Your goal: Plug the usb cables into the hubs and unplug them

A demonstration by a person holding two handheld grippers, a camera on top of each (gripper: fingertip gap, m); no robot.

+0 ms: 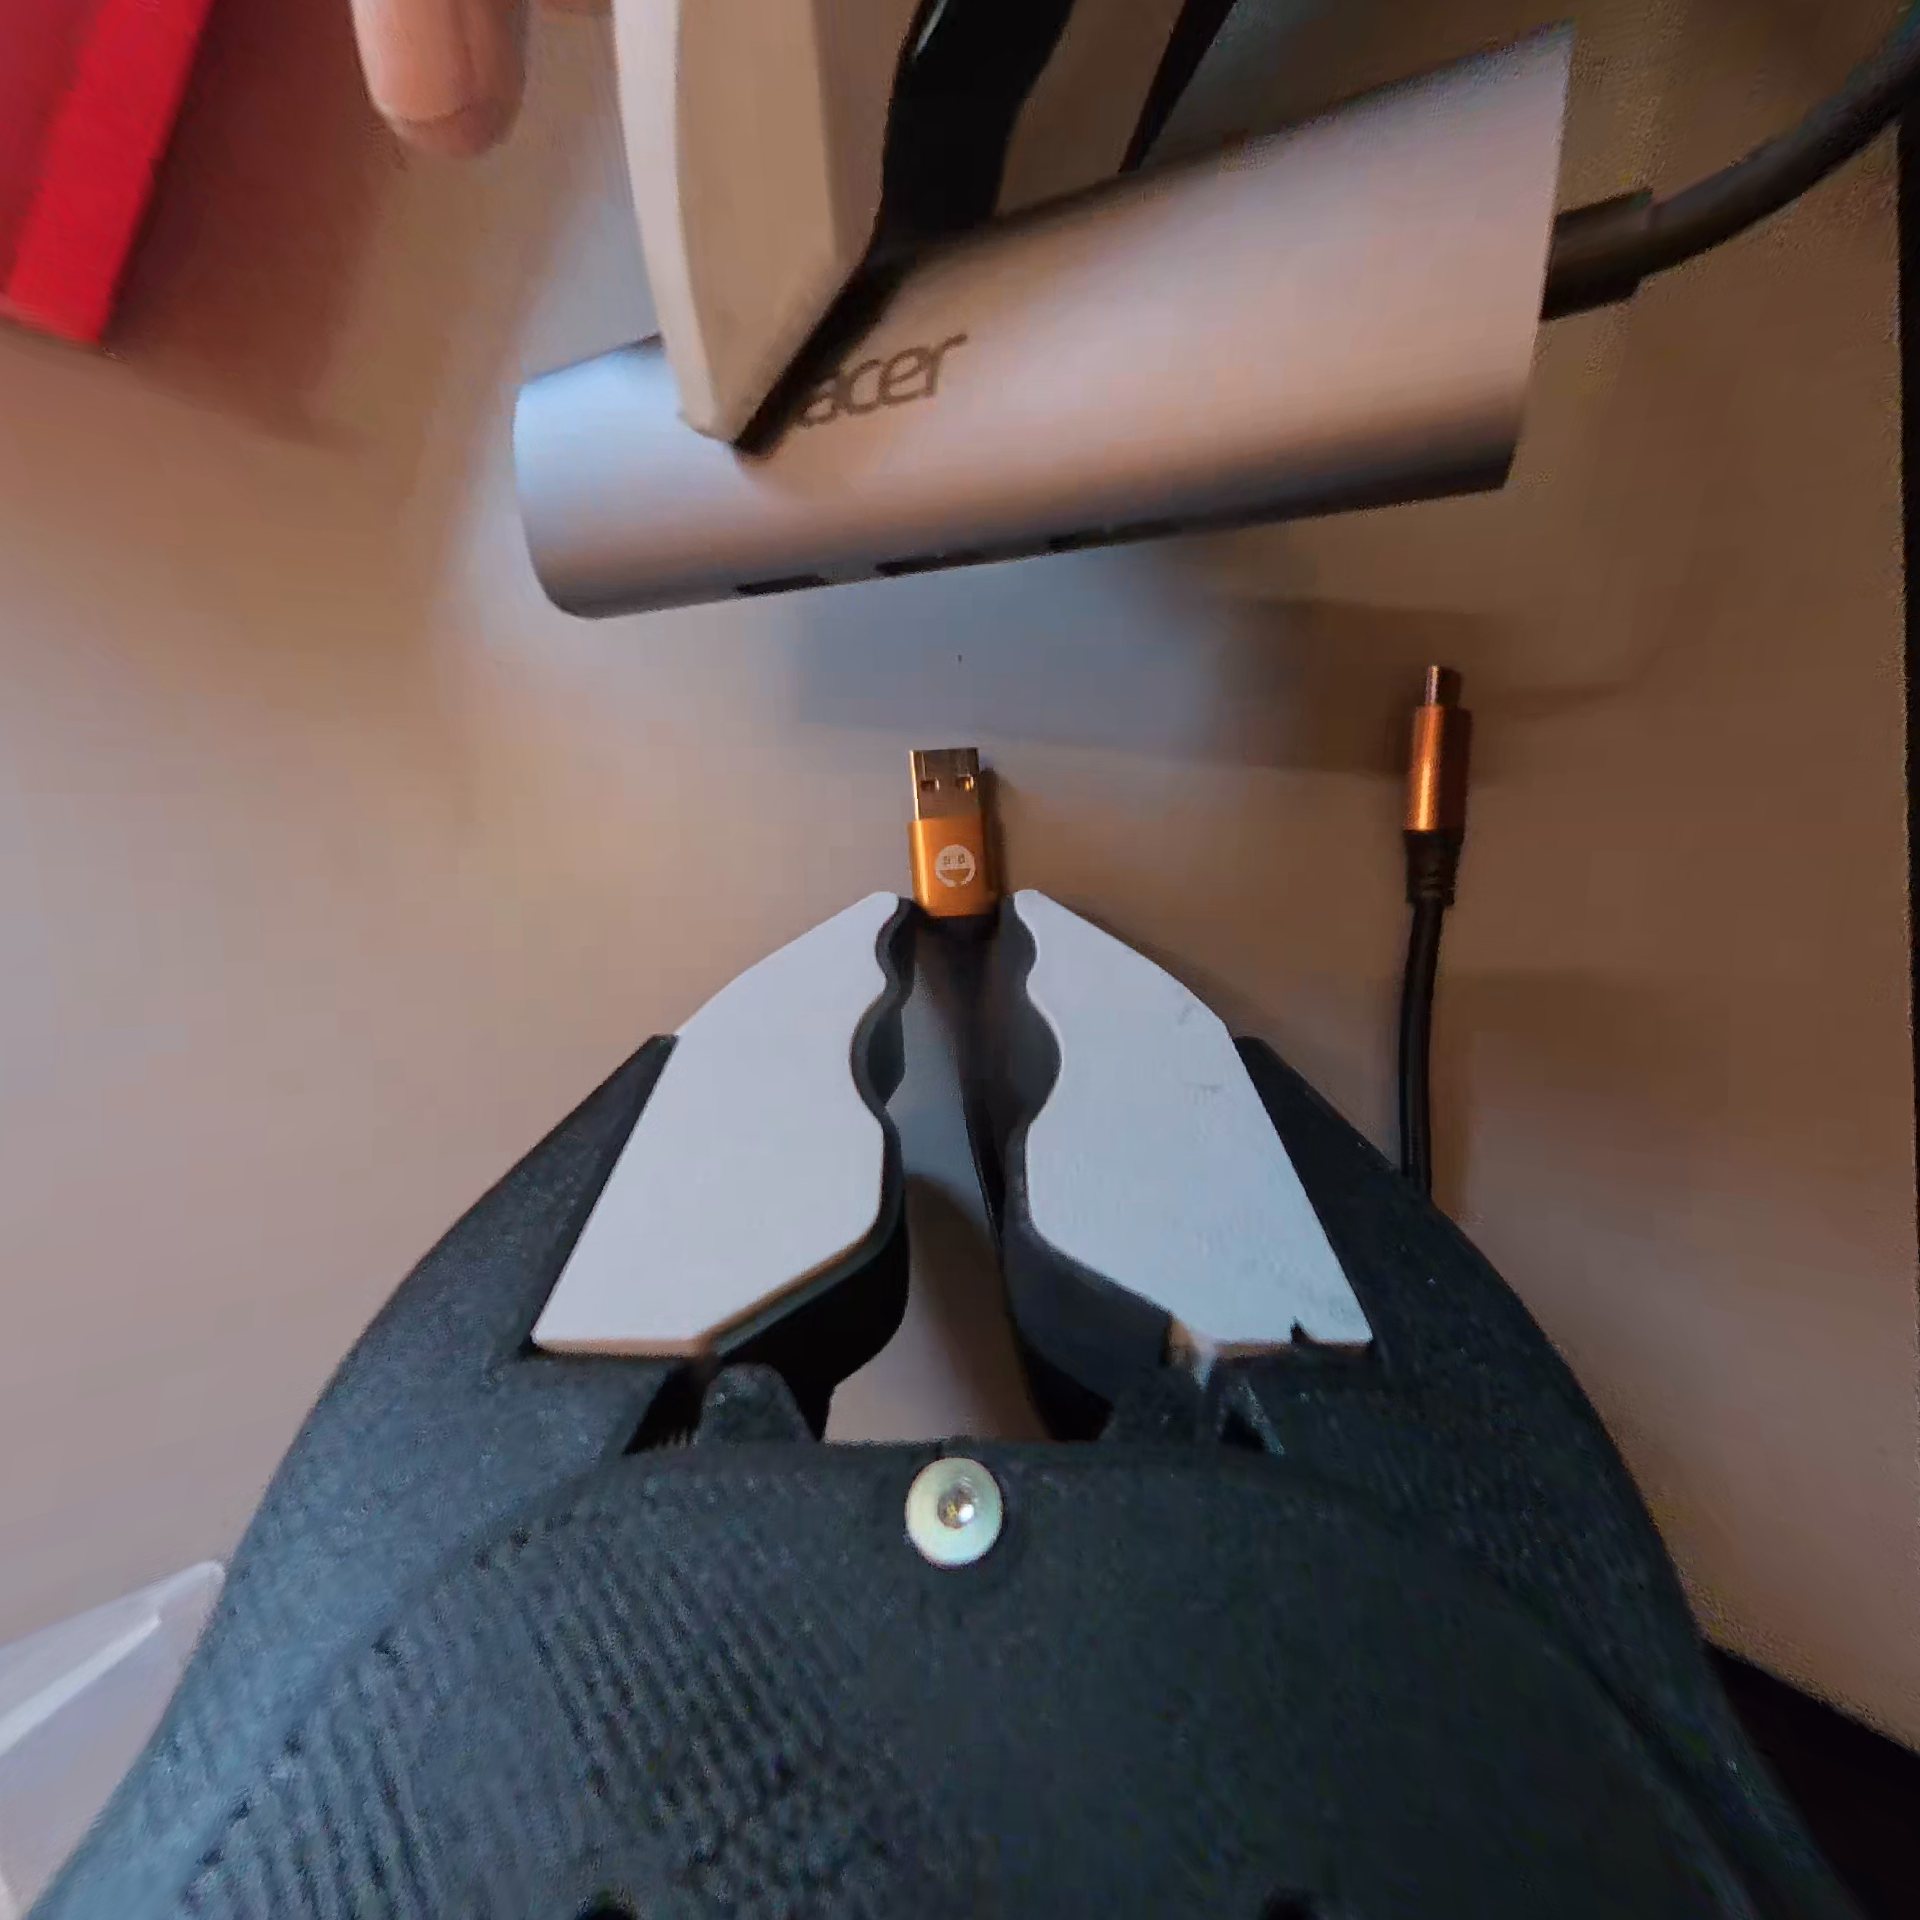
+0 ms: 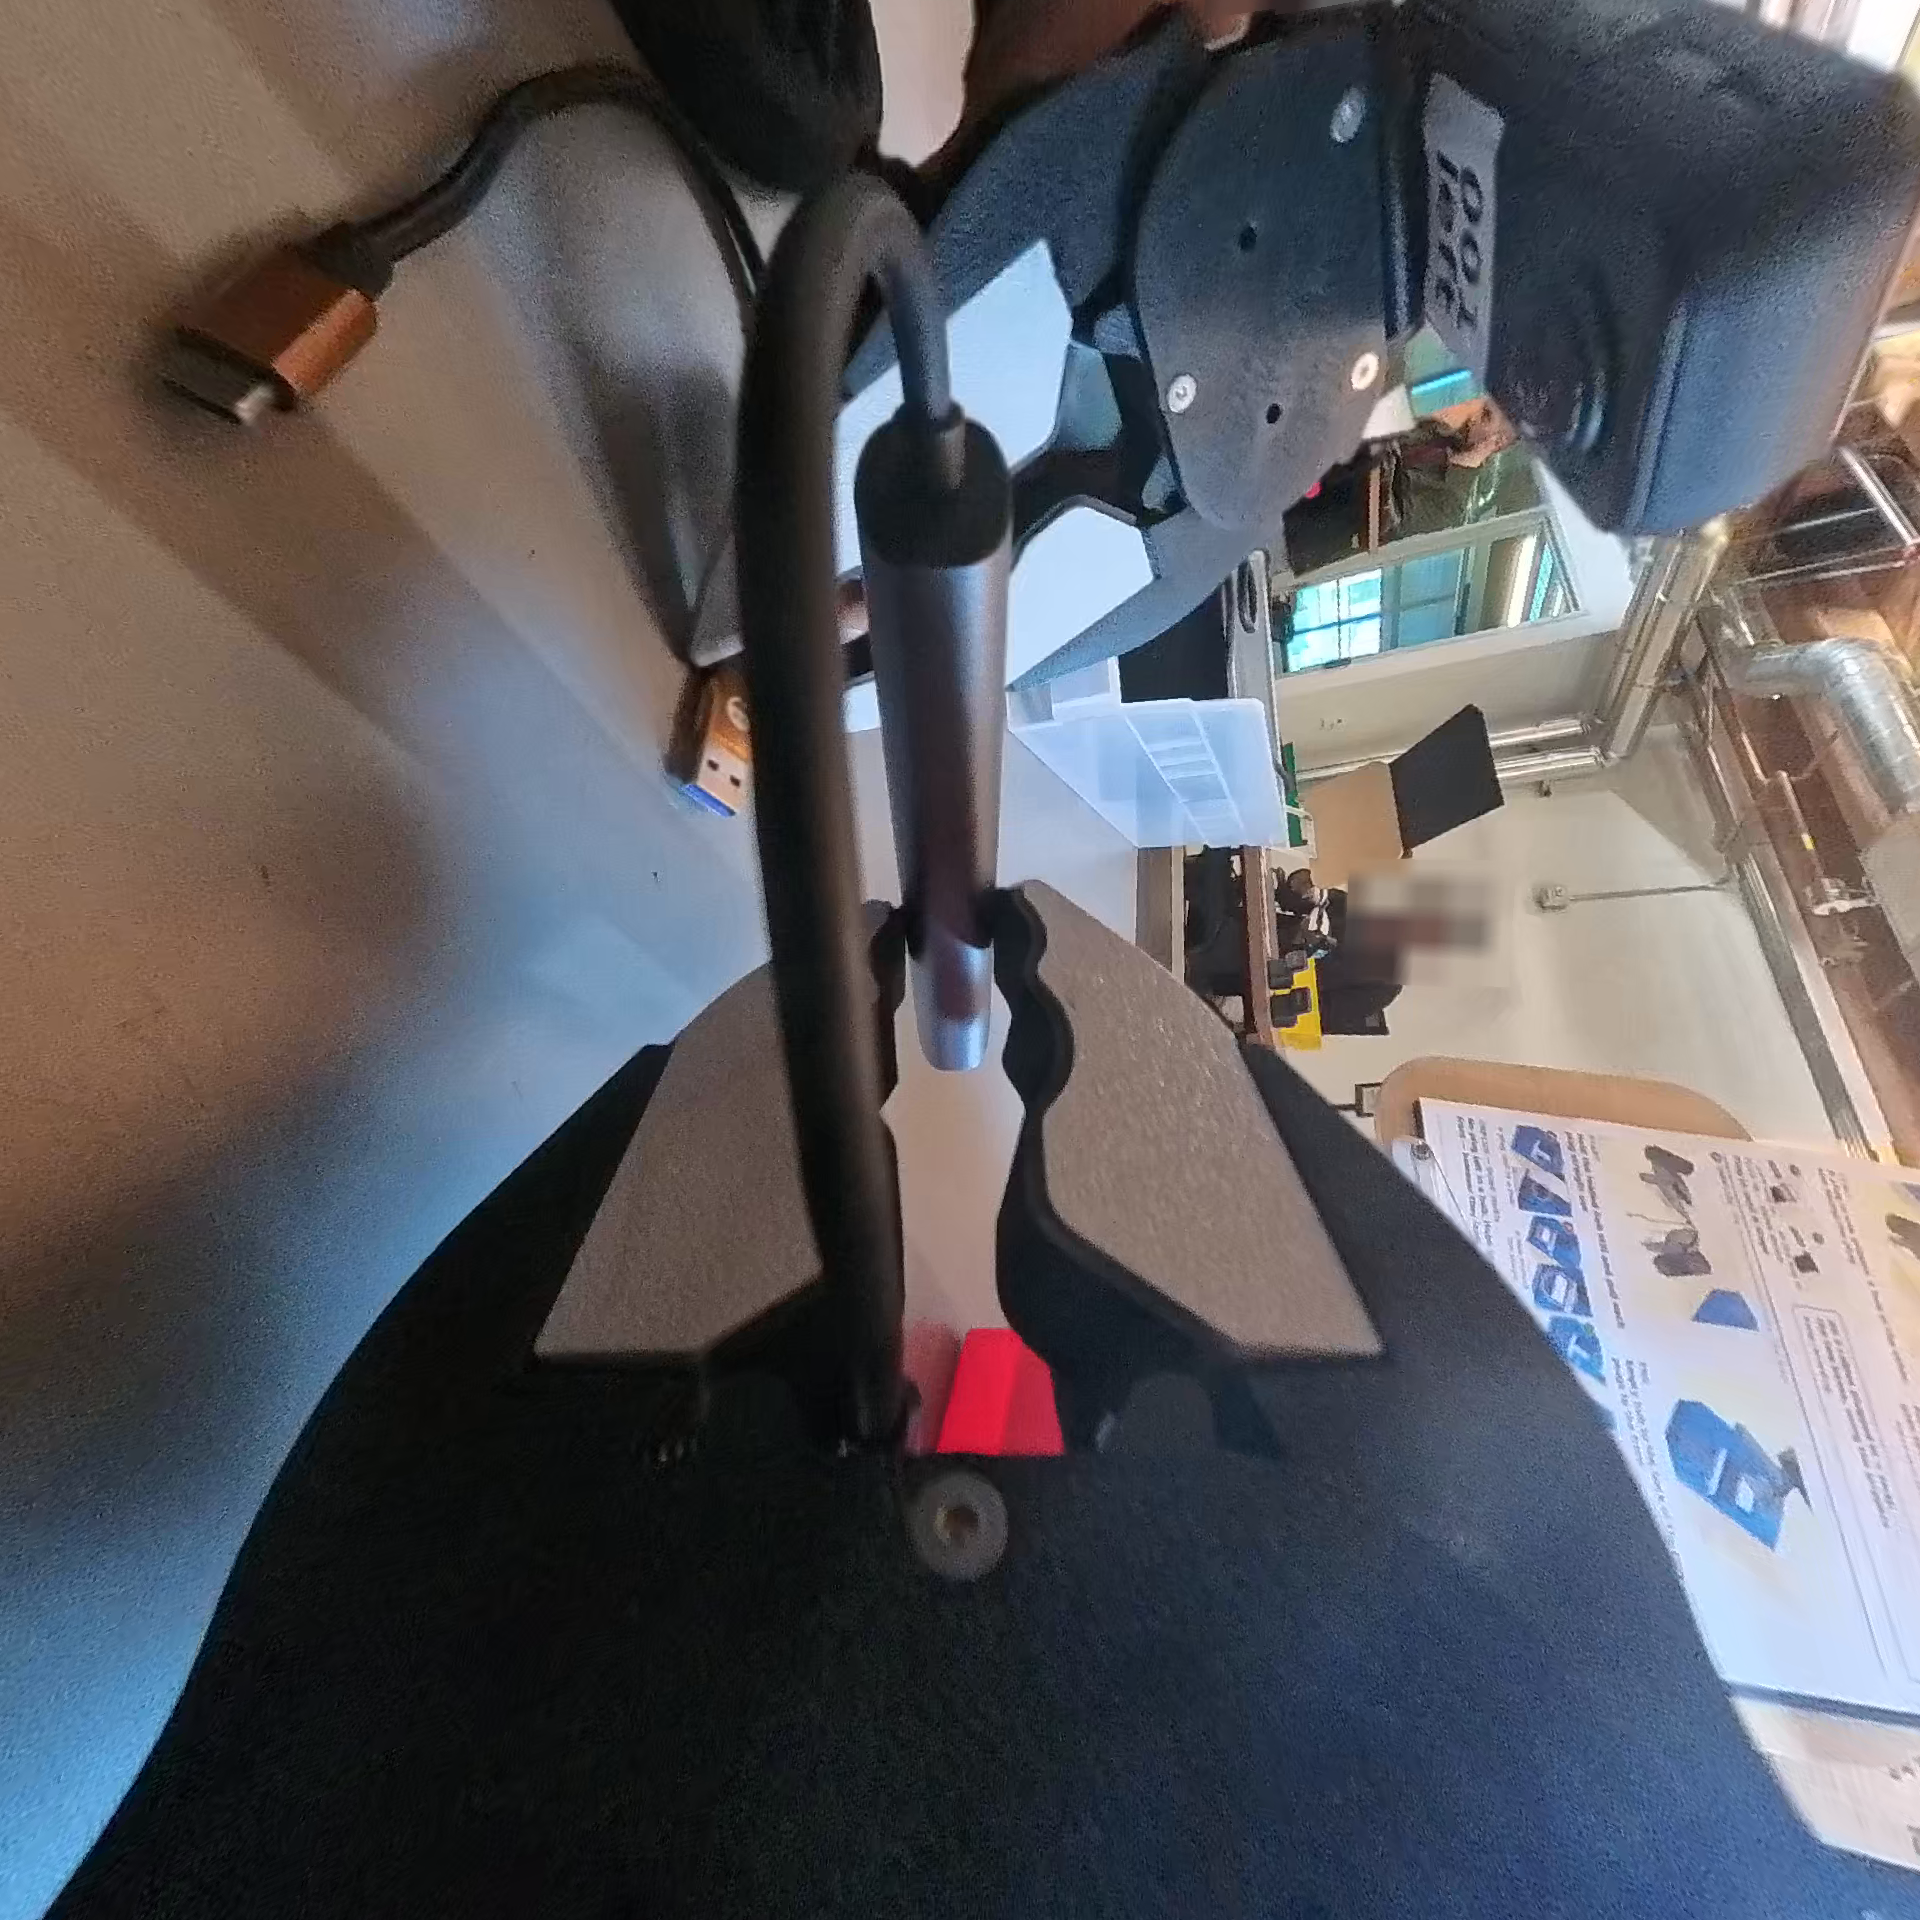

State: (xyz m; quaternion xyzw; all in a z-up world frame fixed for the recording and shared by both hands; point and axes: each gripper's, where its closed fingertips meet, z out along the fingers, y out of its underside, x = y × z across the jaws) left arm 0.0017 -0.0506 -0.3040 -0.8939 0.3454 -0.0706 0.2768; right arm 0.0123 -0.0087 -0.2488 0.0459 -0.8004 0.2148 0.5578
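Observation:
My left gripper (image 1: 956,912) is shut on the back of an orange USB-A plug (image 1: 948,831). Its black cable runs back between the fingers. The plug points at the ports on the near side of a grey hub (image 1: 1091,436), with a short gap between them. My right gripper (image 2: 951,925) is shut on this hub (image 2: 940,707), seen edge-on, and holds it above the tabletop. Its white fingers (image 1: 748,239) come in from the top of the left wrist view. The plug (image 2: 712,748) and the left gripper (image 2: 1299,312) also show in the right wrist view.
A second orange plug (image 1: 1439,769) on a black cable lies on the beige table right of my left gripper; it also shows in the right wrist view (image 2: 281,343). The hub's own black cable (image 2: 800,727) loops past the right fingers. A red block (image 1: 83,156), a clear plastic bin (image 2: 1174,769) and a printed sheet (image 2: 1714,1351) lie around. The tips of one gripper are about 7 cm away from the tips of the other.

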